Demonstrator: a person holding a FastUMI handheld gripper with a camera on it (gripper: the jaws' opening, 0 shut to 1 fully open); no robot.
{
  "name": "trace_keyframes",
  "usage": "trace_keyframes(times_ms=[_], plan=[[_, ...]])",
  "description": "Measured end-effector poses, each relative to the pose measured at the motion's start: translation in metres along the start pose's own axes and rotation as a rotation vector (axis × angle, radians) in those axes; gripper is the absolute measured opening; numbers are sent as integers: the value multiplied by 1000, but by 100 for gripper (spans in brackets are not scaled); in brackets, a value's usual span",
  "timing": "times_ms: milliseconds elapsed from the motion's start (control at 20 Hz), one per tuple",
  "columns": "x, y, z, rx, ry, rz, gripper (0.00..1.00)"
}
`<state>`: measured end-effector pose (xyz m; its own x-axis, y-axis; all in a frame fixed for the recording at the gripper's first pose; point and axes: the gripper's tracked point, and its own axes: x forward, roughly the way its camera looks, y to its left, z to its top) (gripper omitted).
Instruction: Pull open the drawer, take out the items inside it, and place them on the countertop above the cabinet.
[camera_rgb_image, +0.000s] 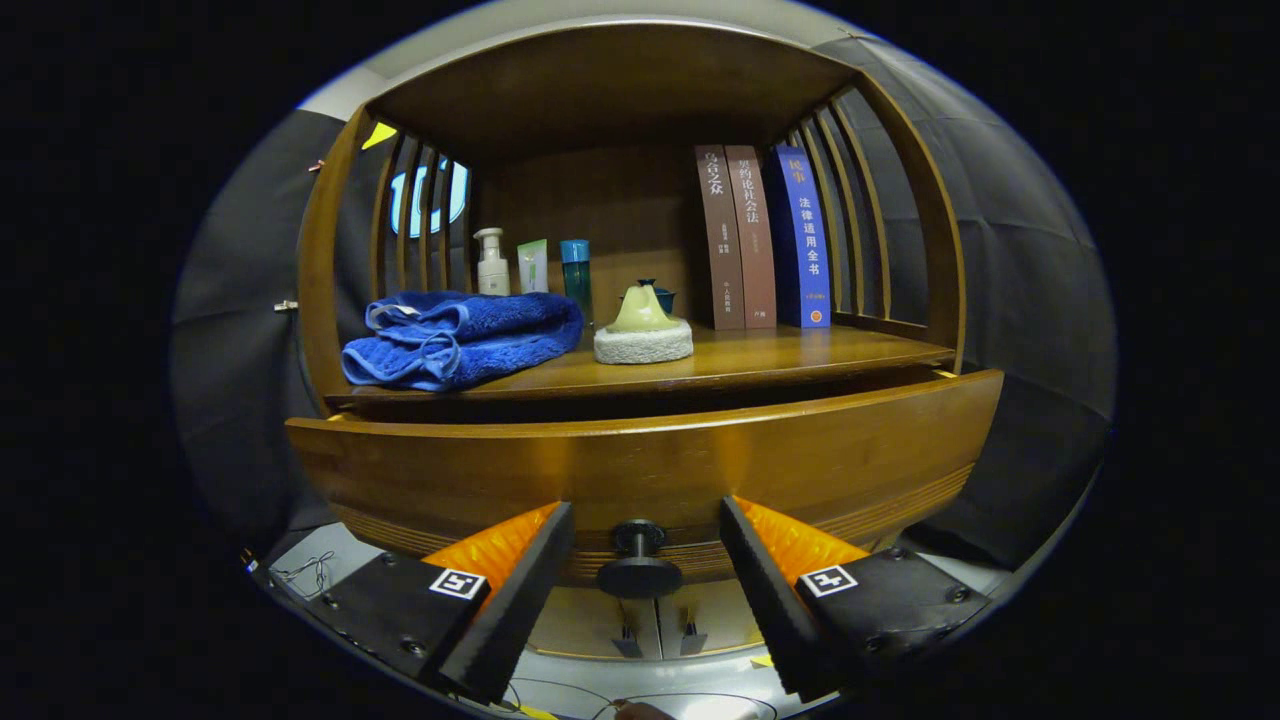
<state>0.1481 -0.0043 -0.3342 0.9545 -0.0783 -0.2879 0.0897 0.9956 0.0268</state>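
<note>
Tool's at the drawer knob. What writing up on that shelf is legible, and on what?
"乌合之众": spine of the left brown book.
"法律适用全书": spine of the blue book; its small print is unreadable.
Middle brown book: title too blurred to read with confidence.
Pump bottle, tube, teal bottle: any print is too small.
The tool is open, with a finger on either side of the drawer knob.
</note>
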Motion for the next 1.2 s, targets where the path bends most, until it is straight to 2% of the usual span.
trace_keyframes(times_ms=[300,800,1000,1200], plan=[[28,3,5,0,6,1,99],[31,2,4,-5,9,8,99],[23,1,14,-12,8,10,99],[-4,-2,27,3,-12,9,99]])
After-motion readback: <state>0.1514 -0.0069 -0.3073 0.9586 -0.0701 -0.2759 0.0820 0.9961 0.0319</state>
